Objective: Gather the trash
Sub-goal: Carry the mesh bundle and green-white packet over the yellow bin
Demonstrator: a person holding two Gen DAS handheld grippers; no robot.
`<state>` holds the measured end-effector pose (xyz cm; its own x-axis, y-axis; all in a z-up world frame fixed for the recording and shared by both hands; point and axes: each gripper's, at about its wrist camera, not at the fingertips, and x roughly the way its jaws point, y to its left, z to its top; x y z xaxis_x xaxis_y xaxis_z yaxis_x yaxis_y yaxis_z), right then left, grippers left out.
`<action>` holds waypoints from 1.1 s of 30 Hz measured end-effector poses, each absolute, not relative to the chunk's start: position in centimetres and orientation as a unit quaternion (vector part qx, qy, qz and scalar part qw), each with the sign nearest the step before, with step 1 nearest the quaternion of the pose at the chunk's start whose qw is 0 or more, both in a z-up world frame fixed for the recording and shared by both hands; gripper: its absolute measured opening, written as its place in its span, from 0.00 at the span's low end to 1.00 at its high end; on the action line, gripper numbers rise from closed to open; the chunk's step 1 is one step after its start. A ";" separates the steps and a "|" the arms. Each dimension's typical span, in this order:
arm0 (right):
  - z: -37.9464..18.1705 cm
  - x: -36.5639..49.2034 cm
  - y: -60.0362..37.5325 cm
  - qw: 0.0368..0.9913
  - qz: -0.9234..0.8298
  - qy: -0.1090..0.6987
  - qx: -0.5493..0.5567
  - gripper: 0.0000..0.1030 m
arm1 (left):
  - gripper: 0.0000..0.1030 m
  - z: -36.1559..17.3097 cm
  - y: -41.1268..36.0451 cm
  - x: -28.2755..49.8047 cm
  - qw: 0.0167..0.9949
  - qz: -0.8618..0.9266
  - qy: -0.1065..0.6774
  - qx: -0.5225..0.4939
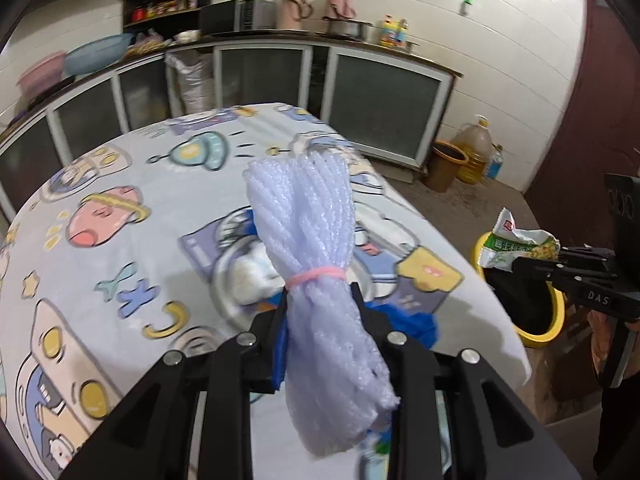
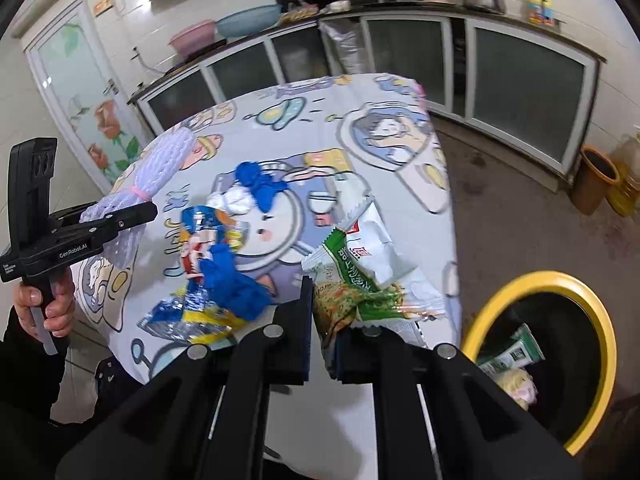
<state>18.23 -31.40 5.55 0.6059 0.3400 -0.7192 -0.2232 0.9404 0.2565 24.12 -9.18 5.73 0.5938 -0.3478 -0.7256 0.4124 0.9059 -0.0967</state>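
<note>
My left gripper [image 1: 320, 296] is shut on a bundle of white foam netting [image 1: 308, 220] tied with a pink rubber band, held above the table; it also shows in the right wrist view [image 2: 160, 168]. My right gripper [image 2: 324, 308] is shut on a green and white snack wrapper [image 2: 360, 256], held near the table's right edge; the wrapper also shows in the left wrist view [image 1: 516, 244]. A yellow-rimmed trash bin [image 2: 536, 280] with a black liner stands on the floor to the right and holds several wrappers. Blue crumpled pieces [image 2: 236, 284], a blue and yellow wrapper [image 2: 188, 316] and white paper [image 2: 232, 200] lie on the table.
The table has a cartoon-print cloth [image 2: 320, 128]. Kitchen cabinets [image 2: 520, 80] line the back wall. A brown bucket [image 2: 596, 180] and an oil jug [image 1: 476, 148] stand on the floor at the far right. A door with flower print [image 2: 88, 104] is at the left.
</note>
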 end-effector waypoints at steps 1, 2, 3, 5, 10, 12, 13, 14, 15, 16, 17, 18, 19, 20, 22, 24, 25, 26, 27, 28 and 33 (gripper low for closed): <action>5.5 18.0 -31.9 0.894 0.154 0.415 0.073 0.09 | 0.24 5.8 -10.4 24.1 0.889 -0.222 0.398 0.046; 5.5 17.7 -32.7 0.896 0.146 0.413 0.076 0.09 | 0.24 5.9 -11.2 24.1 0.888 -0.226 0.397 0.050; 5.4 17.4 -33.5 0.897 0.140 0.412 0.080 0.09 | 0.24 5.9 -12.2 24.0 0.887 -0.231 0.395 0.056; 5.3 16.9 -34.6 0.900 0.129 0.409 0.084 0.09 | 0.24 6.1 -14.1 24.0 0.884 -0.243 0.394 0.064; 5.0 15.5 -38.5 0.904 0.094 0.404 0.104 0.09 | 0.24 6.4 -19.0 24.1 0.873 -0.277 0.394 0.079; 4.9 15.0 -39.9 0.906 0.079 0.401 0.110 0.09 | 0.24 6.4 -20.8 24.0 0.869 -0.288 0.393 0.086; 4.9 14.7 -40.5 0.907 0.073 0.400 0.112 0.09 | 0.24 6.4 -21.8 24.0 0.867 -0.293 0.393 0.088; 4.8 14.4 -41.3 0.907 0.066 0.399 0.115 0.09 | 0.24 6.5 -22.5 24.0 0.865 -0.298 0.394 0.089; 4.8 14.2 -41.9 0.908 0.061 0.398 0.118 0.09 | 0.24 6.5 -23.6 24.0 0.862 -0.304 0.395 0.091; 4.7 13.8 -42.7 0.908 0.053 0.396 0.124 0.09 | 0.24 6.5 -24.3 23.9 0.860 -0.309 0.395 0.092; 4.7 13.6 -43.3 0.908 0.048 0.396 0.127 0.09 | 0.24 6.5 -25.0 23.8 0.858 -0.314 0.395 0.093; 4.5 13.3 -43.9 0.909 0.040 0.394 0.130 0.09 | 0.24 6.6 -26.0 23.7 0.856 -0.320 0.394 0.095; 4.5 13.0 -44.5 0.910 0.032 0.393 0.130 0.09 | 0.24 6.5 -26.8 23.6 0.854 -0.325 0.394 0.097; 4.4 12.7 -44.9 0.910 0.027 0.393 0.132 0.09 | 0.24 6.5 -27.5 23.6 0.852 -0.329 0.394 0.100; 4.0 12.1 -46.3 0.909 0.015 0.392 0.142 0.09 | 0.24 6.4 -29.4 23.3 0.847 -0.340 0.394 0.108; 3.6 11.6 -47.4 0.908 -0.002 0.392 0.146 0.09 | 0.24 6.2 -30.8 23.1 0.841 -0.350 0.398 0.111; 3.4 11.4 -47.9 0.908 -0.008 0.392 0.149 0.09 | 0.24 5.9 -31.8 23.0 0.837 -0.355 0.401 0.115; 3.2 11.3 -48.3 0.907 -0.011 0.393 0.152 0.09 | 0.24 5.6 -32.5 22.8 0.835 -0.357 0.402 0.118; 3.0 11.1 -48.6 0.906 -0.015 0.393 0.154 0.09 | 0.24 5.4 -33.3 22.7 0.832 -0.361 0.403 0.123; 2.8 10.9 -49.1 0.906 -0.022 0.394 0.154 0.09 | 0.24 5.0 -34.1 22.6 0.829 -0.364 0.405 0.127; 1.2 10.4 -50.6 0.900 -0.040 0.404 0.162 0.09 | 0.24 3.5 -36.9 22.5 0.816 -0.378 0.417 0.133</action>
